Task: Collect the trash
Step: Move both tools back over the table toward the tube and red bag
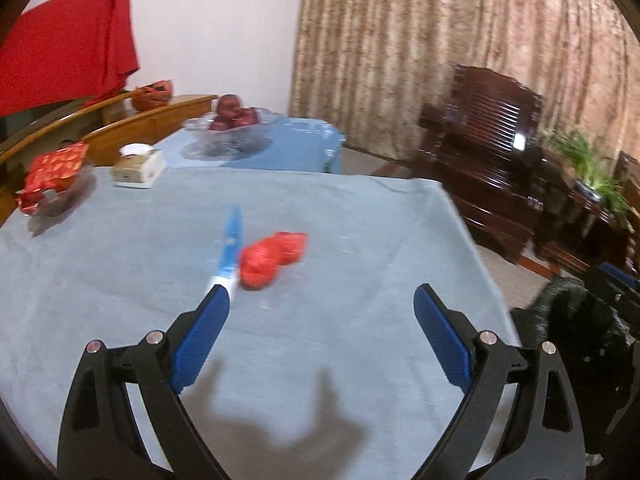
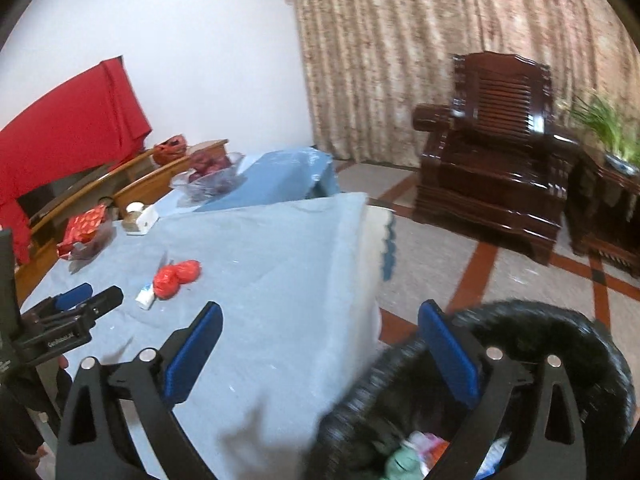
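Left gripper (image 1: 322,294) spread wide, holding nothing, above the pale blue tablecloth (image 1: 120,280). Just beyond its left finger — a blue-and-white tube (image 1: 230,248) touching a crumpled red plastic bag (image 1: 272,258). Right gripper (image 2: 320,314) equally wide, empty — over the black-lined trash bin (image 2: 560,320) holding scraps, right of the table.

Hardly any lettering can be read. In the right wrist view, the black clamp body of the left gripper (image 2: 86,300), at the left edge beside the blue table cloth (image 2: 280,260), carries a small white printed word, too blurred to spell out. The red gift box (image 2: 82,226) farther back on that cloth shows only a gold pattern, no legible characters.
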`<state>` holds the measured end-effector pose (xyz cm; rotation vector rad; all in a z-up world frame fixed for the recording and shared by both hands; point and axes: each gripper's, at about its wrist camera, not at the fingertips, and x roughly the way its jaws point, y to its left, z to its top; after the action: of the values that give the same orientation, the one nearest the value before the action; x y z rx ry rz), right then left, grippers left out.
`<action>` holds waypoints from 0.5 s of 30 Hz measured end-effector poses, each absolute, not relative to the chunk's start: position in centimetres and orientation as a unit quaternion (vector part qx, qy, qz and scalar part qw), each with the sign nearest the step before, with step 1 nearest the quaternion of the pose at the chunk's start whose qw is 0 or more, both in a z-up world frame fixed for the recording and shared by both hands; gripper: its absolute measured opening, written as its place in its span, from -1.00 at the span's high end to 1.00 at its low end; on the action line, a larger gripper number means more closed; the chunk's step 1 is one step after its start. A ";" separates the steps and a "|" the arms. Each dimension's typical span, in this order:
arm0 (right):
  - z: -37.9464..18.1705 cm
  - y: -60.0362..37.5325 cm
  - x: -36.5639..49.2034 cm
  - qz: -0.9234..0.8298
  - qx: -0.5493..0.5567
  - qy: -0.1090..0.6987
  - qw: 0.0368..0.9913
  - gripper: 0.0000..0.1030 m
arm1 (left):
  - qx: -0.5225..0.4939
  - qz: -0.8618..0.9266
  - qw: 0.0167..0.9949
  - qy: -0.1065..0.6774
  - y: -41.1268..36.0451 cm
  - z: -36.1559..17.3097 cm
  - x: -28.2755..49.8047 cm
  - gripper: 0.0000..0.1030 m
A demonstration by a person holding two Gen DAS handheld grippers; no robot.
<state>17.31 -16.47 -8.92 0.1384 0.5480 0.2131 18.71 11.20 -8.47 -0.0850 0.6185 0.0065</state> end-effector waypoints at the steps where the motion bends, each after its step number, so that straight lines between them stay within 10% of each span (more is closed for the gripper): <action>1: -9.0 -15.6 17.9 0.111 0.066 0.270 0.954 -0.87 | -0.042 0.009 0.952 0.304 11.8 -8.5 18.8 -0.76; 15: -12.1 -7.4 24.1 0.139 0.047 0.301 0.942 -0.87 | -0.059 0.057 0.933 0.351 18.7 -13.2 24.6 -0.59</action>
<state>24.06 -7.41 -12.08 0.0956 0.6143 0.2829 24.57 18.66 -13.24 -0.1211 0.7179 0.1171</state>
